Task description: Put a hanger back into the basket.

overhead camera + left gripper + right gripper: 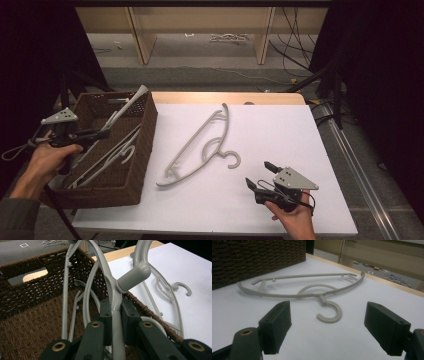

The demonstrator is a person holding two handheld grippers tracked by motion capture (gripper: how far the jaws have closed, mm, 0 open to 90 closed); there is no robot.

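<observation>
A grey plastic hanger leans out of the brown wicker basket at the table's left. My left gripper is shut on it. In the left gripper view the jaws of my left gripper press on the thin stem of this hanger, just below its thick hook neck. More grey hangers lie inside the basket. Another grey hanger lies flat in the middle of the white tabletop. My right gripper rests near the front edge, open, facing the hook of that hanger, apart from it.
The white tabletop has a wooden strip along its far edge. The basket wall has a cut-out handle. Behind the table are wooden shelf legs and cables on the floor. Dark drapes close both sides.
</observation>
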